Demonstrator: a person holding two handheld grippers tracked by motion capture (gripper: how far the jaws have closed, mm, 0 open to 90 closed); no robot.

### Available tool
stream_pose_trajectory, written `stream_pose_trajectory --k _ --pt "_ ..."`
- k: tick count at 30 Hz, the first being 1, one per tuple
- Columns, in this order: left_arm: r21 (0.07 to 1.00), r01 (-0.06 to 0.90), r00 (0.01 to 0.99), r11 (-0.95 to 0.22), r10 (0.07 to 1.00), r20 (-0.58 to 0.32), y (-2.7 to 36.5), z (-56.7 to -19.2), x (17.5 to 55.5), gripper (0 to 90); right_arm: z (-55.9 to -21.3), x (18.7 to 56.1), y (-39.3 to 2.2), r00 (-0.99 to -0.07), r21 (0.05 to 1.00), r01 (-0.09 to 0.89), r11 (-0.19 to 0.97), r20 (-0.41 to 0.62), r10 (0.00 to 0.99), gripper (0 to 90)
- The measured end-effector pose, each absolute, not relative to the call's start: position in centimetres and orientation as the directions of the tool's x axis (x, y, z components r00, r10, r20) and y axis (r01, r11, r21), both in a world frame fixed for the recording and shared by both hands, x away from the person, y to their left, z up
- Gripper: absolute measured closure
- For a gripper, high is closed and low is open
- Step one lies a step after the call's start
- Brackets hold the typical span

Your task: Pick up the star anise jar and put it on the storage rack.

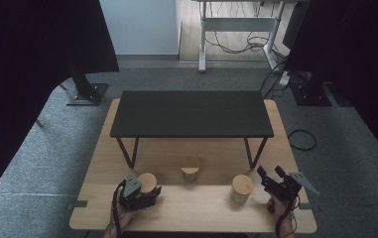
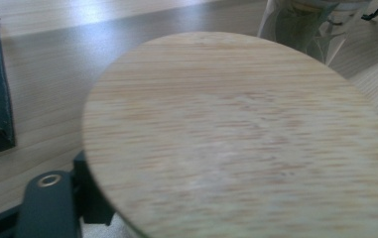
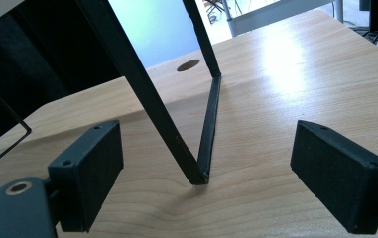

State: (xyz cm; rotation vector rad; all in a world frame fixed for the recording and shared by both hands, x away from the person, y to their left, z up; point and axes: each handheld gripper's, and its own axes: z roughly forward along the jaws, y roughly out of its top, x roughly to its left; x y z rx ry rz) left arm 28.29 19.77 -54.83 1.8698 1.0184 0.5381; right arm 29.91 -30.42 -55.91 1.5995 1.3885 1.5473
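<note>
The left gripper (image 1: 149,193) had its fingers clamped on the left wooden cylinder (image 1: 147,182) near the desk's (image 1: 191,210) front edge; its top (image 2: 236,139) hid most of the fingers in the left gripper view (no writing or label readable anywhere). The right gripper (image 1: 272,174) held its fingers (image 3: 90,171) wide, empty, beside the right cylinder (image 1: 241,187). A middle cylinder (image 1: 190,169) stood before the black shelf (image 1: 191,113).

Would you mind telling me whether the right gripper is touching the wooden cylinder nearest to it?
Apart. The high view shows bare tabletop between the right gripper and the wooden cylinder; the right gripper view shows its jaws open with nothing between them.
</note>
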Motion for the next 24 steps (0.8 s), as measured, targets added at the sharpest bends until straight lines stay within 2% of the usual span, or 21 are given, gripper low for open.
stream_pose_trajectory --k 24 --pt "0.874 0.411 0.565 -0.258 0.825 -0.022 19.63 -54.81 28.24 24.2 -55.92 29.86 -30.41 -0.167 0.884 0.31 -0.349 0.412 0.896 12.4"
